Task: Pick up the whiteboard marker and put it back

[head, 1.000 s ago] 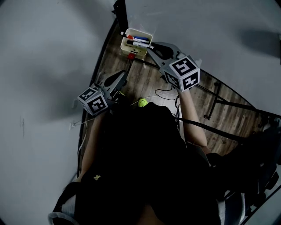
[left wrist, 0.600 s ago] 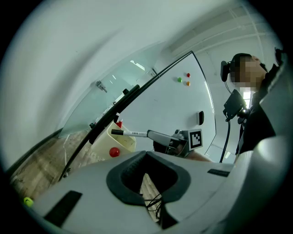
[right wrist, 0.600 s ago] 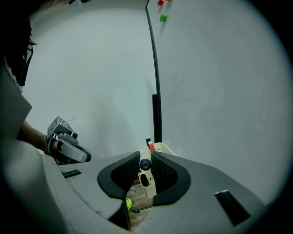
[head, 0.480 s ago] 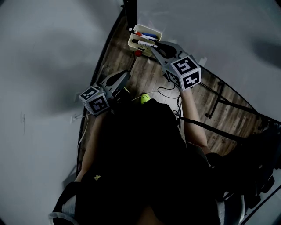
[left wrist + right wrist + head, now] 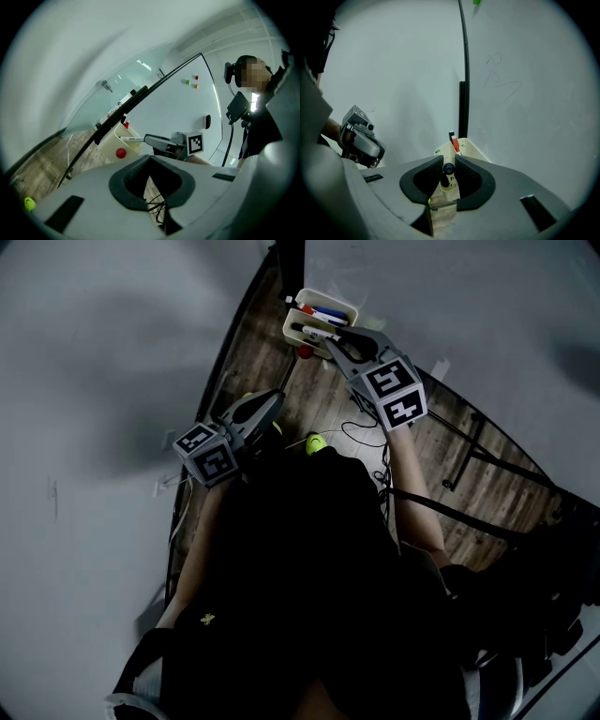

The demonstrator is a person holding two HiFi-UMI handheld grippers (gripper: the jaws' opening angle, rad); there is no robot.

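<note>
Currently right gripper (image 5: 449,162) jaws clenched on whiteboard marker (image 5: 446,182) — cream holder (image 5: 471,151) just ahead, likely for drop-in; left gripper (image 5: 152,164) jaws released, empty.

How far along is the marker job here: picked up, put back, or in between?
Done: the pick-up. The right gripper is shut on the whiteboard marker.
In hand: the marker's tip is at the rim of the cream holder, where other markers lie.
Left: set it inside and let go.
The left gripper is open and empty, away from the holder.
</note>
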